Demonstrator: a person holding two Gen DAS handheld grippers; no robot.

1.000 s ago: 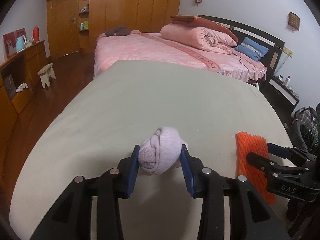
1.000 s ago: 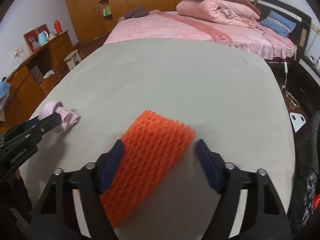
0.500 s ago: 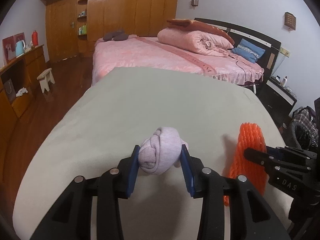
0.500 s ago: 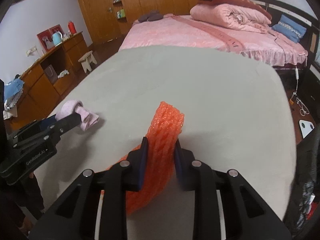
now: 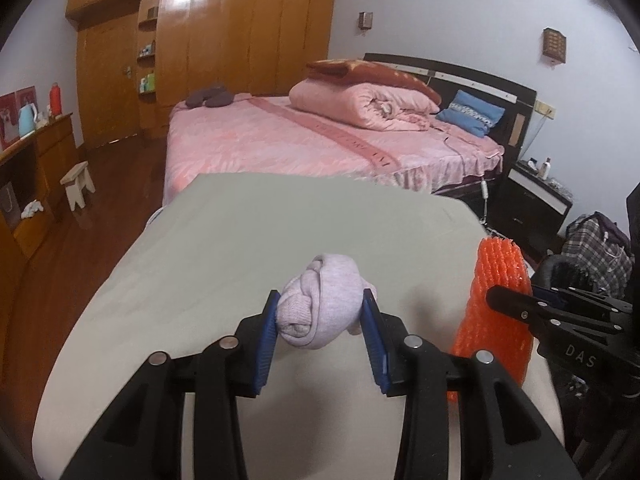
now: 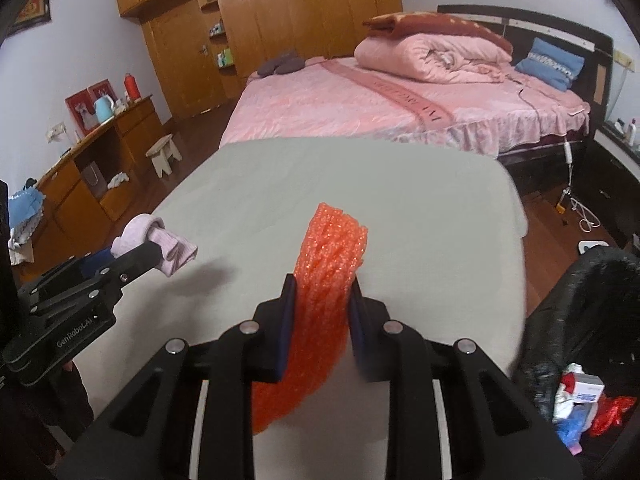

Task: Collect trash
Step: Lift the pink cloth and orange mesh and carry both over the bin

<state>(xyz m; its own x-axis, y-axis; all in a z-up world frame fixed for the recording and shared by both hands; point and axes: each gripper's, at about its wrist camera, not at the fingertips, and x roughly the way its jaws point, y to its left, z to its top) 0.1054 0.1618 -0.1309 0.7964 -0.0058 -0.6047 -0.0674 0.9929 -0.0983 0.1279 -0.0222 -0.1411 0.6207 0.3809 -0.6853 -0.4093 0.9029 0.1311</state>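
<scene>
My left gripper point(image 5: 322, 322) is shut on a rolled pale pink sock point(image 5: 320, 304), held above the grey-green table point(image 5: 248, 240). From the right wrist view the same sock point(image 6: 154, 242) hangs at the left in that gripper point(image 6: 132, 258). My right gripper point(image 6: 322, 308) is shut on an orange foam net sleeve point(image 6: 326, 276), squeezed flat between the blue pads and lifted off the table point(image 6: 420, 200). The sleeve point(image 5: 496, 304) stands upright at the right of the left wrist view, with the right gripper point(image 5: 516, 296) clamped on it.
A black trash bag point(image 6: 580, 320) holding wrappers sits open off the table's right edge. A pink bed point(image 5: 304, 140) lies beyond the table. Wooden cabinets point(image 6: 92, 160) and a small stool point(image 5: 78, 184) line the left. A checked bag point(image 5: 600, 252) rests at the right.
The right gripper closed on the orange foam sleeve, flattening it, and raised it off the table. Both grippers have risen; the table now sits lower in both views.
</scene>
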